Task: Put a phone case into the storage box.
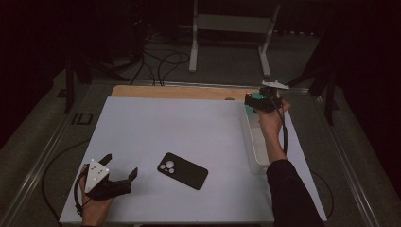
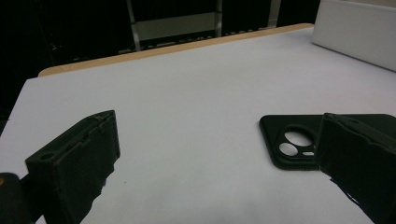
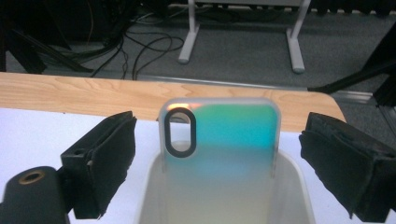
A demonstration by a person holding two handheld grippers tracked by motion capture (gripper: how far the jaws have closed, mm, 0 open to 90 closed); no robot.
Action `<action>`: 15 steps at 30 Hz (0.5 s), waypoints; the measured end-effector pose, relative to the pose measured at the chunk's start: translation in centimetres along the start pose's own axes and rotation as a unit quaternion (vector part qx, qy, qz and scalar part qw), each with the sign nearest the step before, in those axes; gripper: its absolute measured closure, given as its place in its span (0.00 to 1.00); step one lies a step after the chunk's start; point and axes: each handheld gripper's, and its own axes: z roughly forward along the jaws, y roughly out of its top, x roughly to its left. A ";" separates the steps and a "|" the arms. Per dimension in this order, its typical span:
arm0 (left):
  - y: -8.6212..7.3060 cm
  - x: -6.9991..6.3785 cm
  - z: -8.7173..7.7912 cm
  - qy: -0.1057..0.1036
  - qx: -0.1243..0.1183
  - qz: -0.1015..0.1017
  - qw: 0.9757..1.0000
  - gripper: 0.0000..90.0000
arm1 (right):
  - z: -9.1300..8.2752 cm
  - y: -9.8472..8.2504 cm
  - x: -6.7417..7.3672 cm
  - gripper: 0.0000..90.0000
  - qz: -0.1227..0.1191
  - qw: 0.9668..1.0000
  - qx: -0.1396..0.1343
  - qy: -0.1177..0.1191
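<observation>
Right gripper [image 3: 212, 163] jaws wide, gripping nothing; iridescent phone case [image 3: 219, 140] stands upright in white bin [image 3: 299, 186], looks just released; left gripper [image 2: 210, 158] spread, empty, near black phone case [image 1: 182, 170], likely next pick.

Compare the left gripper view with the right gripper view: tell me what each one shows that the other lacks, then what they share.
Left gripper view alone: a black phone case lying flat on the white sheet, camera cutouts up, partly behind one jaw.

Right gripper view alone: an iridescent teal phone case standing upright in a white bin, between open jaws that do not touch it; floor cables and a metal stand beyond.

Shared: the white sheet and the table's wooden edge.
</observation>
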 end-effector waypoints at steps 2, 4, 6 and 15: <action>0.0 0.0 0.0 0.000 0.000 0.000 1.000 0.01 | -0.3 0.1 0.1 0.11 0.001 1.000 -0.004 0.006; 0.0 0.0 0.0 0.000 0.002 0.001 1.000 0.01 | -0.7 0.2 0.2 0.11 0.004 1.000 -0.008 0.018; 0.0 0.0 0.0 0.000 0.002 0.001 1.000 0.01 | -1.1 0.1 0.6 0.11 -0.002 1.000 -0.010 0.028; 0.0 -0.1 0.1 0.000 0.003 0.002 1.000 0.01 | -2.5 -0.5 2.5 0.11 -0.019 0.996 -0.018 0.080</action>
